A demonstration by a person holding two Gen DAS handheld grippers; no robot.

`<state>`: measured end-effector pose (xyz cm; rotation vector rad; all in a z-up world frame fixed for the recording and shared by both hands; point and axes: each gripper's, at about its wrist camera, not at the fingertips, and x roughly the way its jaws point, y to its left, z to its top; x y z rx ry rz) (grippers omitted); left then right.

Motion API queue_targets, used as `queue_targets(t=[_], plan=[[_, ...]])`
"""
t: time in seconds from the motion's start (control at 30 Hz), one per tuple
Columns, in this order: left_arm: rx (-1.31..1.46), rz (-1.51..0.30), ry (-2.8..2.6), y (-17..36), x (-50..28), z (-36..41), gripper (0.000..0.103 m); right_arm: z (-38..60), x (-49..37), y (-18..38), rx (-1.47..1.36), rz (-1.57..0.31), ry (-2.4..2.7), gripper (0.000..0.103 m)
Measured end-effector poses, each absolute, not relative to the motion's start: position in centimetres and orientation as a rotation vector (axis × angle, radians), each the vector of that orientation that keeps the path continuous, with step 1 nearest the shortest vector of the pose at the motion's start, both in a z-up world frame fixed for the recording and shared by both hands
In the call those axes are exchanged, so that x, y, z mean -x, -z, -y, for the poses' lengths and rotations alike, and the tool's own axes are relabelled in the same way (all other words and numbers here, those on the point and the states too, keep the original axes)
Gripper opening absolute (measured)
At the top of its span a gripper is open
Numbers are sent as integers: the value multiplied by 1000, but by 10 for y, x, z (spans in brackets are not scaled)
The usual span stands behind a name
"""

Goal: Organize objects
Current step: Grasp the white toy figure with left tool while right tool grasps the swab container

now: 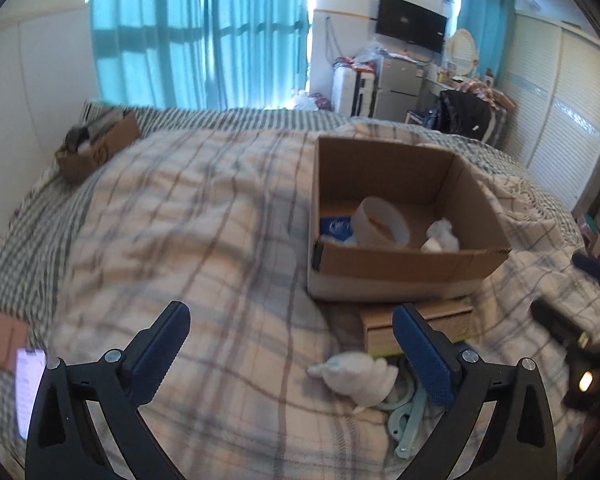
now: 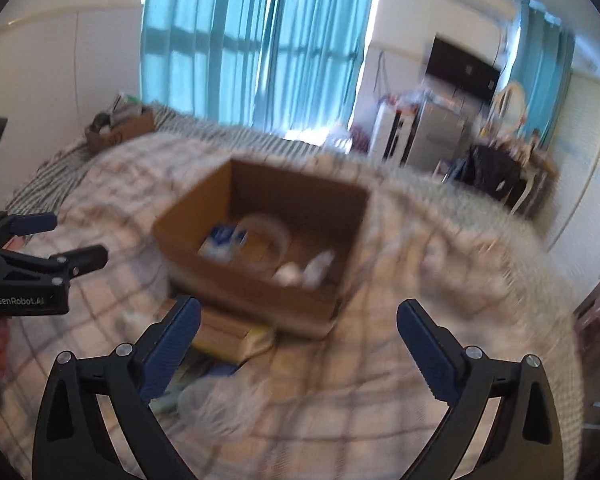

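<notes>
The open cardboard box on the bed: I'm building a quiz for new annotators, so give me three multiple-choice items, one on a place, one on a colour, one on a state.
1. Where does the white tape roll lie?
A. Inside the cardboard box
B. On the blanket
C. On the floor

2. What colour are the curtains?
A. Red
B. Turquoise
C. Grey

3. How does the left hand-held gripper stand?
A. Shut on the white soft toy
B. Shut on nothing
C. Open

Answers: 1 A, the roll sits on the box floor between its walls. 2 B, the window drapes are blue-green. 3 C, its blue pads stand far apart, with nothing between them.
</notes>
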<state>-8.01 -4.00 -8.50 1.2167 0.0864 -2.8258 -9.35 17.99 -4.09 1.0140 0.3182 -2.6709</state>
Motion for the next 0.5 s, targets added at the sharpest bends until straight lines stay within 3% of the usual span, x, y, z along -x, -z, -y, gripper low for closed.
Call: queue_targets(t=[0.1,0.33,0.43,0.5], plan=[[-1297,-60,2788,109,78,44,103,-160,95,86,-1206,-309,2536,99],[-1362,-165,2769,125,76,62,103,-144,110,135,-1403,-324,2475,98],[-1373,-150,2785,128,75,59,103,-149,115,148,-1488,-303,2433,69],[-1385,-128,2790,128,75,54,103,-149,113,147,-1499,-325,2431,68]])
